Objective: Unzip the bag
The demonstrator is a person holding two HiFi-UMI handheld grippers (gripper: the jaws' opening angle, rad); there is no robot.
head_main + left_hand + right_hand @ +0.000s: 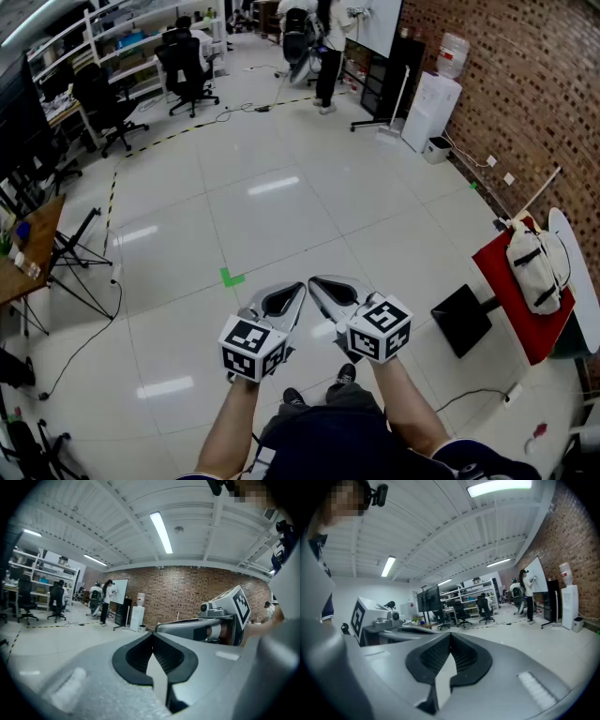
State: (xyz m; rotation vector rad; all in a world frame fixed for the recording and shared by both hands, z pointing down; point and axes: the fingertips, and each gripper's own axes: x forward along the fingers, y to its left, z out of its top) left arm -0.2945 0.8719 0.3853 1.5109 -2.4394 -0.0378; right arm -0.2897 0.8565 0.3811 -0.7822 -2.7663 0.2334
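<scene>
A cream bag (536, 266) with dark straps lies on a red-topped table (506, 287) at the right edge of the head view, well away from both grippers. I hold my left gripper (298, 289) and right gripper (315, 282) side by side over the floor in front of me, tips nearly meeting. Both are shut with nothing between the jaws. In the left gripper view the left gripper (153, 634) shows its tips meeting, with the right gripper's marker cube (238, 607) beside it. The right gripper (450, 634) is likewise closed in the right gripper view.
A black floor panel (461, 320) lies beside the red table. A wooden desk (36, 246) and tripod legs (80, 267) stand at left. Office chairs (186, 67), shelves and people are far back. A water dispenser (433, 109) stands by the brick wall.
</scene>
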